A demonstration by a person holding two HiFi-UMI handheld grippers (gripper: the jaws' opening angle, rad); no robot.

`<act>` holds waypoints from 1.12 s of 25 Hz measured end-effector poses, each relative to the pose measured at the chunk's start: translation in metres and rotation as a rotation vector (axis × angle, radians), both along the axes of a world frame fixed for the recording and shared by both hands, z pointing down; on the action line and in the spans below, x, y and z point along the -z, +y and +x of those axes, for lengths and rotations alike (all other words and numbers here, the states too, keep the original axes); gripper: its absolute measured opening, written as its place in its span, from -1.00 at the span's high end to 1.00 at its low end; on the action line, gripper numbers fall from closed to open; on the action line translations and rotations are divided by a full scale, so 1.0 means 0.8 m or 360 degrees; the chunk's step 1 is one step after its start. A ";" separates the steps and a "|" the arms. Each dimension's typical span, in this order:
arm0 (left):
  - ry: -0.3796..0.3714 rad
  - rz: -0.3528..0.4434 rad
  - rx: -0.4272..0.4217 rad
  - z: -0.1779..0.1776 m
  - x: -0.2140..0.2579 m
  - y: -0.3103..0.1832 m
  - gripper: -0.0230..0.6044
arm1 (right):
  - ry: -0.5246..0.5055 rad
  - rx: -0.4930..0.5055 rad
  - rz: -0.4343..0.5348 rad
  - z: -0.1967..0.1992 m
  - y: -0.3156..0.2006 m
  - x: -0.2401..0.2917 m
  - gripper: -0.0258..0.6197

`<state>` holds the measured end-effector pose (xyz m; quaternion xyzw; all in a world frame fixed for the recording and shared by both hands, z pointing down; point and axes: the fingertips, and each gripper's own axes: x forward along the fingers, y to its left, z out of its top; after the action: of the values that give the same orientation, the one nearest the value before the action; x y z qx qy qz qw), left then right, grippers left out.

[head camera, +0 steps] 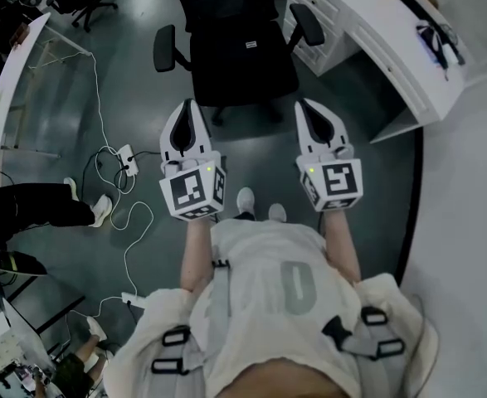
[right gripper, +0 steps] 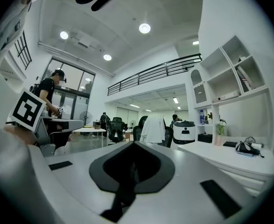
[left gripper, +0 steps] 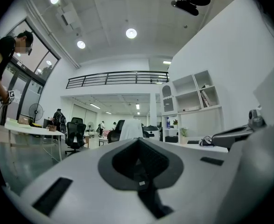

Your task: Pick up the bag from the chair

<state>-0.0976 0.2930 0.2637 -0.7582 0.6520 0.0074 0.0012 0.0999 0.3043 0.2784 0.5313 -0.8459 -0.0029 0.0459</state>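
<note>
A black office chair (head camera: 241, 56) stands on the grey floor straight ahead of me in the head view. A dark bulk with a small white label (head camera: 255, 45) lies on its seat; black on black, I cannot tell it from the chair. My left gripper (head camera: 190, 106) and right gripper (head camera: 304, 104) are held side by side, level, just short of the chair's front edge. Both are shut with nothing in them. The left gripper view shows the left gripper (left gripper: 139, 141) aimed out across the room, above the chair, and the right gripper (right gripper: 134, 144) is aimed the same way.
A white desk (head camera: 376, 31) runs along the right, close to the chair's armrest (head camera: 308, 25). White cables and a power strip (head camera: 125, 157) lie on the floor at left. A person's legs (head camera: 40, 206) stand at the left edge. A white table (head camera: 11, 65) is at far left.
</note>
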 end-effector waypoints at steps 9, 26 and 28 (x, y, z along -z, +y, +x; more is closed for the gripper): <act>0.0011 0.0023 0.0022 -0.074 -0.010 -0.027 0.91 | 0.0103 -0.0063 0.0041 -0.046 -0.031 -0.016 0.91; 0.0027 0.0057 0.0035 -0.090 -0.025 -0.091 0.91 | 0.0072 -0.0087 0.0046 -0.055 -0.098 -0.029 0.91; 0.0026 0.0066 0.0051 -0.089 -0.022 -0.111 0.91 | 0.0067 -0.0061 0.0048 -0.057 -0.120 -0.032 0.91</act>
<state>-0.1691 0.2045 0.2813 -0.7474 0.6637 0.0271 0.0118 0.0545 0.2081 0.3036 0.5479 -0.8343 -0.0259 0.0555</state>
